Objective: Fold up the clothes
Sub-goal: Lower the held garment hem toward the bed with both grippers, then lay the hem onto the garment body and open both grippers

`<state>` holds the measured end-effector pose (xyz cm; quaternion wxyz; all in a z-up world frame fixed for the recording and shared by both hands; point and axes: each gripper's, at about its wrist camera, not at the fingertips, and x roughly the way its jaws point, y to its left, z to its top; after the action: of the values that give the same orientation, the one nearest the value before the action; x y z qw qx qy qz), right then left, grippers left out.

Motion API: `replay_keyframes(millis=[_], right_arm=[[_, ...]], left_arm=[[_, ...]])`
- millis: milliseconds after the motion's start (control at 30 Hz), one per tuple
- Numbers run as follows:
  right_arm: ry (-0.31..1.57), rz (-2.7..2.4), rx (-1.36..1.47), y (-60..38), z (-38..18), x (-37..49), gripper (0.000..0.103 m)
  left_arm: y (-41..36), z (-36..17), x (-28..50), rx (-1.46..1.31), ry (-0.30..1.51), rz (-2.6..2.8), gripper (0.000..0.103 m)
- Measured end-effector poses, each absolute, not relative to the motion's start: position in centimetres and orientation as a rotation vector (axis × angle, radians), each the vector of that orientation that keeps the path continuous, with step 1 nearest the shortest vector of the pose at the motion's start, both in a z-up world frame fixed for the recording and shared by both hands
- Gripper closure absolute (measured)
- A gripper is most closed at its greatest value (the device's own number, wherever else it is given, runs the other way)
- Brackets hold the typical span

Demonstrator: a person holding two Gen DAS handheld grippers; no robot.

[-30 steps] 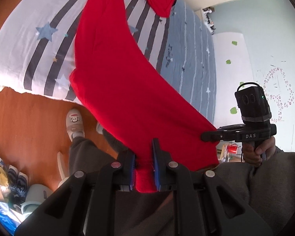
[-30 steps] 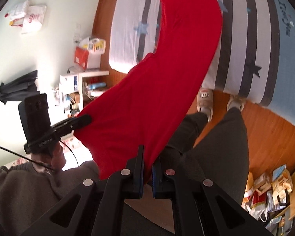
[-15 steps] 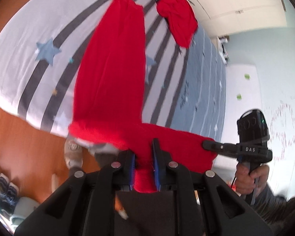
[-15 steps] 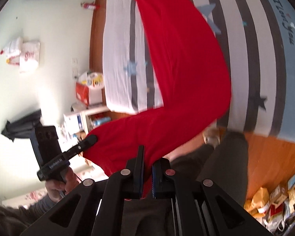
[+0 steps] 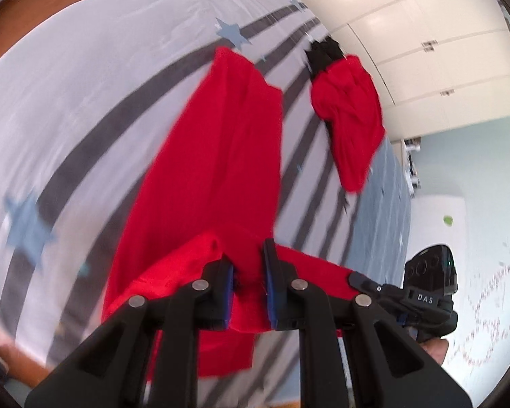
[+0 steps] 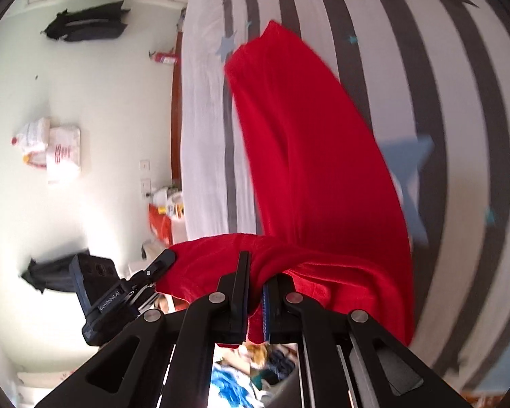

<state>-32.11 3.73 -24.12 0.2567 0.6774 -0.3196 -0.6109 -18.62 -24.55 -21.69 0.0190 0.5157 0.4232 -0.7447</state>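
Observation:
A long red garment (image 5: 221, 156) lies stretched along the striped bed, its near end lifted and doubled over. My left gripper (image 5: 248, 272) is shut on that near edge, red cloth bunched between its blue pads. In the right wrist view the same red garment (image 6: 316, 156) runs up the bed, and my right gripper (image 6: 257, 278) is shut on the other near corner. Each gripper shows in the other's view: the right one (image 5: 363, 280) at the cloth's right corner, the left one (image 6: 166, 258) at its left corner. The held edge hangs over the garment's lower part.
A crumpled red garment (image 5: 350, 115) with a black piece (image 5: 323, 56) lies farther up the bed (image 5: 85, 85), which has grey stripes and blue stars. White wardrobes (image 5: 425, 51) stand behind. Bags (image 6: 51, 146) hang on the pale wall; clutter (image 6: 251, 370) lies on the floor.
Both grippers swung forward and down from beside the bed to over it, carrying the held edge. The garment went from hanging off the bed to lying along it, doubling at its near end.

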Motion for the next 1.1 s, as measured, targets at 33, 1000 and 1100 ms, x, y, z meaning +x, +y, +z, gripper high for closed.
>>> replay_keyframes(millis=[33, 1000, 1100], right_arm=[[-0.877, -1.663, 1.834, 3.3, -25.0, -33.5, 0.098], [-0.950, -1.820, 1.764, -3.9, -38.6, -60.1, 0.098], [-0.945, -1.819, 1.762, -4.1, -38.8, -60.9, 0.095]], left_arm=[[-25.2, -22.7, -20.0, 1.589, 1.313, -2.312, 0.090], [-34.0, -34.9, -44.6, 1.637, 1.205, -2.402, 0.090], [-34.4, -35.3, -45.5, 1.643, 1.211, -2.401, 0.090]])
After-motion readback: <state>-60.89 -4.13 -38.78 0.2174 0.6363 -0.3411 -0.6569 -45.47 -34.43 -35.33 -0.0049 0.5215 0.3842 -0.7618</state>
